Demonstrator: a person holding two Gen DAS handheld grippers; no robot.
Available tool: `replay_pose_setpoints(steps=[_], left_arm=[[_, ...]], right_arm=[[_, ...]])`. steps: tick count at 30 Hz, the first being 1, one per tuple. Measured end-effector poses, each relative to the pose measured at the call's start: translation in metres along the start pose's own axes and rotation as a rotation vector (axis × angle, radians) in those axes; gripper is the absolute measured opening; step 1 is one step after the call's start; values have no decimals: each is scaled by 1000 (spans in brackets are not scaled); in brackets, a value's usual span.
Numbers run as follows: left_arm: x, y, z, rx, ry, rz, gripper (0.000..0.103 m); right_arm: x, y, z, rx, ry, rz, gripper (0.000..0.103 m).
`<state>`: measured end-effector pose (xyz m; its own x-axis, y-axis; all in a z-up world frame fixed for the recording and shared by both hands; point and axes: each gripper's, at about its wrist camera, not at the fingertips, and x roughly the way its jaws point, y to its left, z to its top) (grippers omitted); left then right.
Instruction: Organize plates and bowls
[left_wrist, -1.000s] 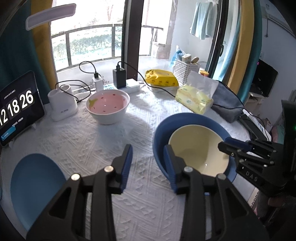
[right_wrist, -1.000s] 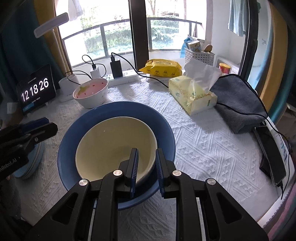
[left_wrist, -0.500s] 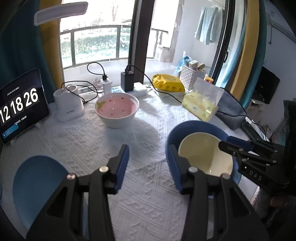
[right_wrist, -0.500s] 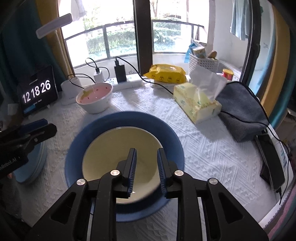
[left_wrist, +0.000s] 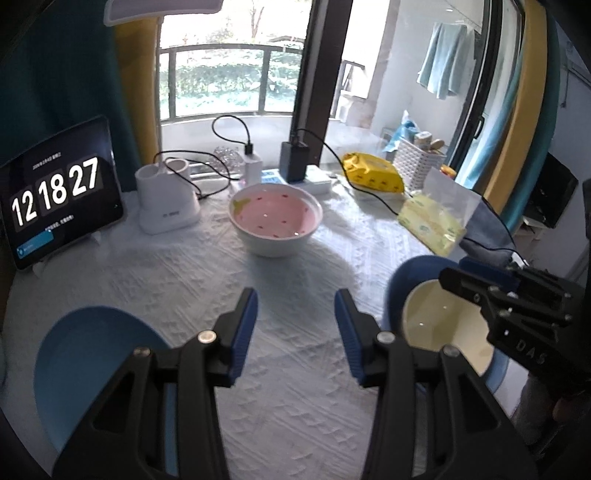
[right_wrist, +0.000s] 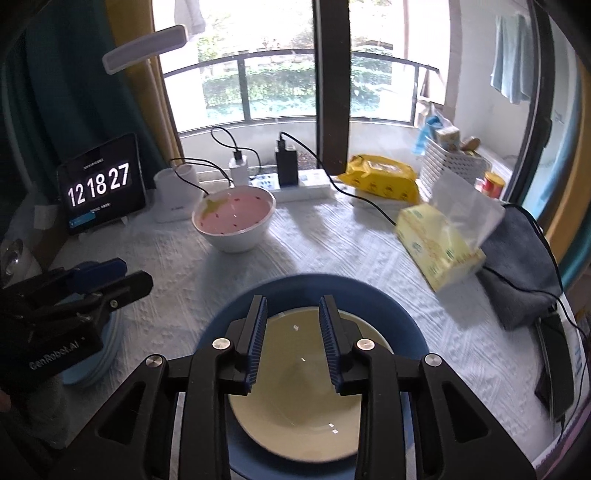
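A cream bowl (right_wrist: 295, 402) sits inside a dark blue plate (right_wrist: 406, 332) on the white tablecloth. My right gripper (right_wrist: 293, 314) hovers above the bowl, open and empty. It shows from the side in the left wrist view (left_wrist: 476, 284). A pink bowl with red specks (left_wrist: 275, 218) stands further back, also seen in the right wrist view (right_wrist: 234, 214). A light blue plate (left_wrist: 88, 365) lies at the near left. My left gripper (left_wrist: 295, 310) is open and empty above the cloth between the two plates, and shows in the right wrist view (right_wrist: 122, 275).
A tablet clock (left_wrist: 55, 199) stands at the left. A white holder (left_wrist: 166, 203), chargers and cables (left_wrist: 295, 162) line the back. A yellow pack (left_wrist: 373, 179), tissue pack (left_wrist: 432, 221), grey cloth (right_wrist: 517, 266) and phone (right_wrist: 557, 362) lie right.
Both grippers have risen and pulled back from the table. The right jaws have opened from nearly shut, and the left jaws have opened wider.
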<state>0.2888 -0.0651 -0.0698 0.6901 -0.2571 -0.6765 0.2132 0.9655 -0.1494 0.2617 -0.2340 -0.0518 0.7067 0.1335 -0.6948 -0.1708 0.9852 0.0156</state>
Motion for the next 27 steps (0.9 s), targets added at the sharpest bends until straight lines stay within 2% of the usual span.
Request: replay_pose_setpoints(steps=[9, 19, 27], left_arm=[[5, 14, 7, -1, -40, 29, 45], [16, 36, 23, -18, -38, 24, 45], [26, 48, 38, -13, -29, 21, 45]], right_arm=[[16, 14, 21, -5, -1, 22, 32], [34, 30, 46, -36, -1, 27, 32], [52, 37, 66, -15, 7, 33, 32]])
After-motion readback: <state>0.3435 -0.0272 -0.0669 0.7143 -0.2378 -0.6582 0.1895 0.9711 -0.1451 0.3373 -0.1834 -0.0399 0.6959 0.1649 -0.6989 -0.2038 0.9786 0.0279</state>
